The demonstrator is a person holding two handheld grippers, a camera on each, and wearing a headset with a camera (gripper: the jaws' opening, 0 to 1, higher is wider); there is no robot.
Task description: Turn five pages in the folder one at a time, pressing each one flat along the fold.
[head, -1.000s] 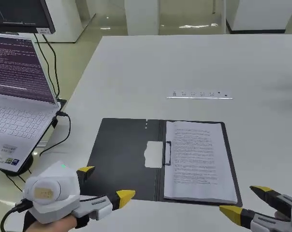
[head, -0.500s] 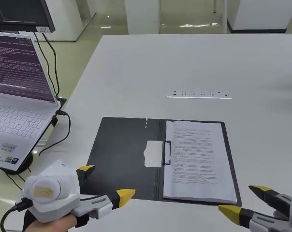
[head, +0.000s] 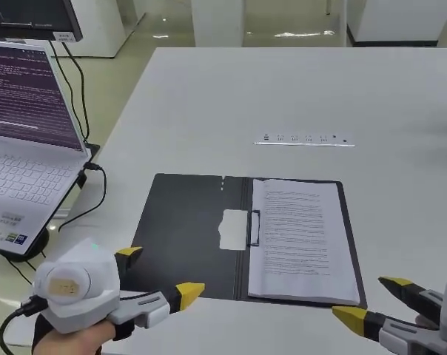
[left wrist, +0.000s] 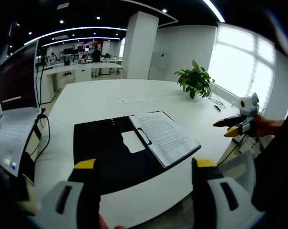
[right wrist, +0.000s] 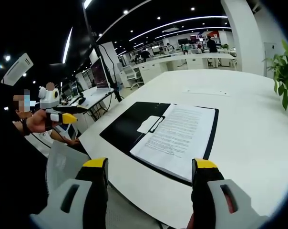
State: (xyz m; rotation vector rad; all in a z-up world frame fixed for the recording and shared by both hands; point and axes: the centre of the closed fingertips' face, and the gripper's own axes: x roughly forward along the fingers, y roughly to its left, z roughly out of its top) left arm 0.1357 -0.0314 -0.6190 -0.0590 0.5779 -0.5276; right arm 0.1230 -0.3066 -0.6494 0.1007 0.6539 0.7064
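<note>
Lying open and flat on the white table [head: 283, 89], the black folder [head: 186, 229] sits near the front edge, squarely ahead of me. Its spine runs away from me, so a sheet can swing from right to left. The paper stack [head: 301, 240] rests on the right half, pinned at its inner edge by the clip [head: 254, 228] beside the fold. I judge that no page is turned yet, since the left cover is bare apart from a small white label [head: 232, 229].

I hold the left gripper [head: 160, 272] near the folder's near left corner and the right gripper [head: 373, 299] near its near right corner. Both have their jaws spread with nothing between them. I read this as a ready stance: the right to lift a sheet's free edge, the left to press along the fold.

Farther out, a power strip [head: 305, 139] lies beyond the folder, and a laptop [head: 24, 140] stands open at the left, well apart.

Counting: one folder, one stack whose sheets I cannot number, one clip, two grippers, one strip, one laptop.
</note>
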